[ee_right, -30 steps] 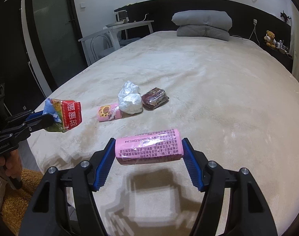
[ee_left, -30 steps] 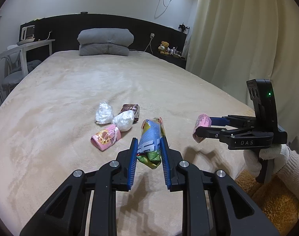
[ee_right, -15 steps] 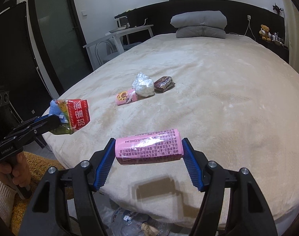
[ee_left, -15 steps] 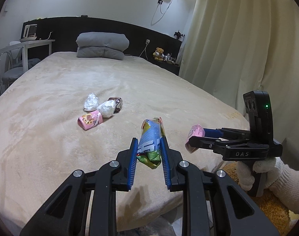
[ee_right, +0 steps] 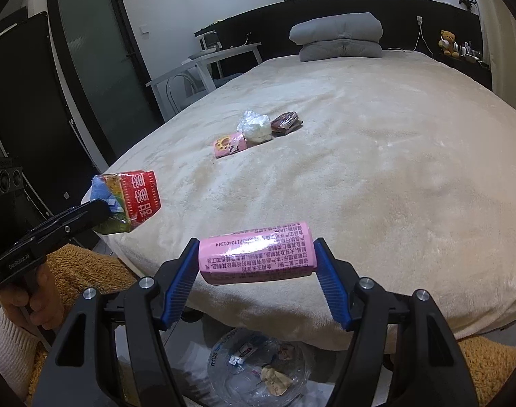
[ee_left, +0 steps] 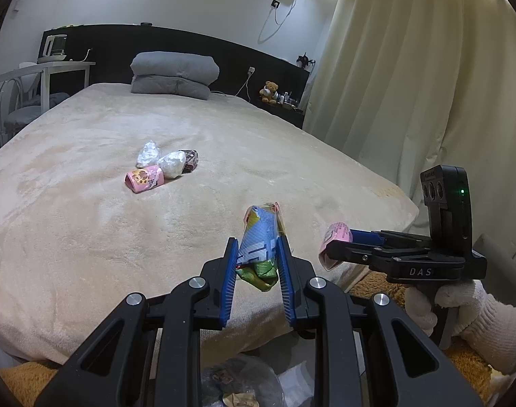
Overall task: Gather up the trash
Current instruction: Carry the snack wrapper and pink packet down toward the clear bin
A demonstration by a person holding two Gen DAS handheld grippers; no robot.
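My left gripper (ee_left: 258,257) is shut on a crumpled blue, green and red snack wrapper (ee_left: 260,237), held in the air over the foot edge of the bed; the same wrapper (ee_right: 129,200) shows at the left of the right wrist view. My right gripper (ee_right: 256,254) is shut on a pink printed packet (ee_right: 256,252), gripped by its two ends, also over the bed's edge. In the left wrist view that pink packet (ee_left: 336,242) sits at the right. On the bed lie a pink paw-print packet (ee_left: 144,178), white crumpled wrappers (ee_left: 171,166) and a brown packet (ee_left: 190,159).
A clear plastic bag with trash (ee_right: 258,369) lies on the floor below the grippers, beside an orange fluffy rug (ee_right: 78,268). The beige bed (ee_right: 393,169) fills the view, grey pillows (ee_left: 174,74) at its head. Curtains (ee_left: 410,84) hang right; a white desk (ee_right: 207,64) and dark door stand left.
Both grippers have drawn back from the bed with their wrappers still held. The trash on the bed looks farther away, and the bag on the floor has come into view below.
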